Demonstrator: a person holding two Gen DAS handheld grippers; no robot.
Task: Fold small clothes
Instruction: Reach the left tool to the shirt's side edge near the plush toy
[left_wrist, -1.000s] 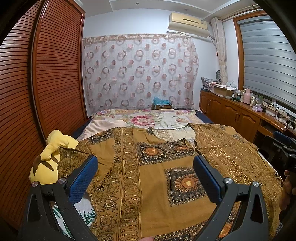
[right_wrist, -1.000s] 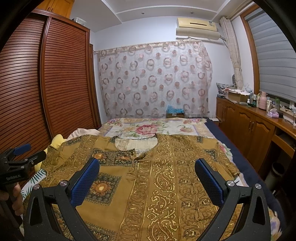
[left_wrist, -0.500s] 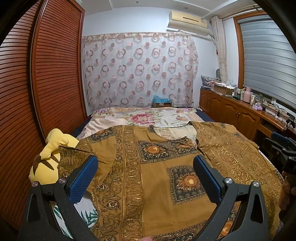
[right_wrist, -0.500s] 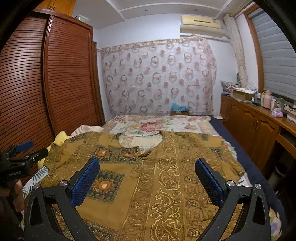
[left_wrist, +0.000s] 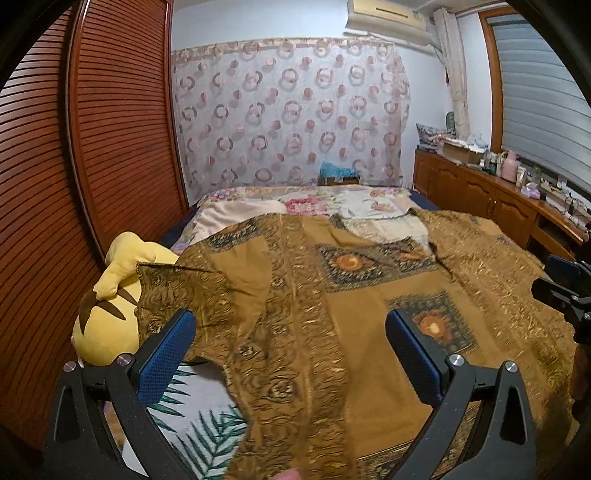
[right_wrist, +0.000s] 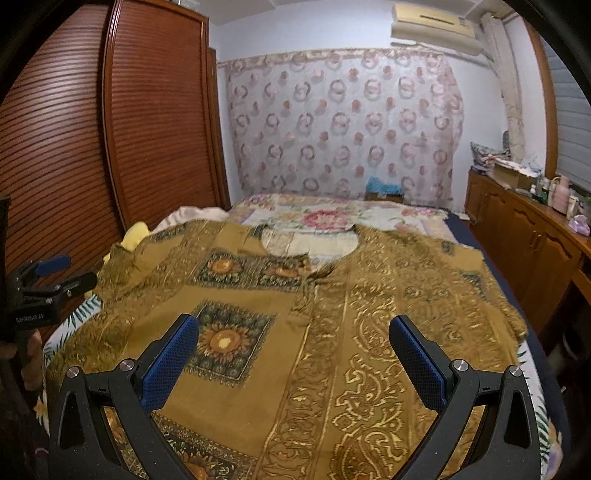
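A mustard-gold patterned short-sleeved shirt (left_wrist: 351, 295) lies spread flat on the bed, collar away from me; it also shows in the right wrist view (right_wrist: 332, 314). Its left sleeve (left_wrist: 177, 291) drapes against a plush toy. My left gripper (left_wrist: 291, 347) is open and empty, hovering above the shirt's lower left part. My right gripper (right_wrist: 293, 350) is open and empty above the shirt's lower middle. The left gripper also shows at the left edge of the right wrist view (right_wrist: 48, 280), and the right gripper at the right edge of the left wrist view (left_wrist: 565, 280).
A yellow plush toy (left_wrist: 110, 302) lies at the bed's left edge by the slatted wooden wardrobe (left_wrist: 92, 147). A floral bedspread (right_wrist: 325, 214) covers the bed's far end. A wooden cabinet (right_wrist: 524, 236) with clutter runs along the right wall.
Both grippers have moved slightly, the views shifting right and a little forward over the shirt. The shirt has not moved. Both stay open.
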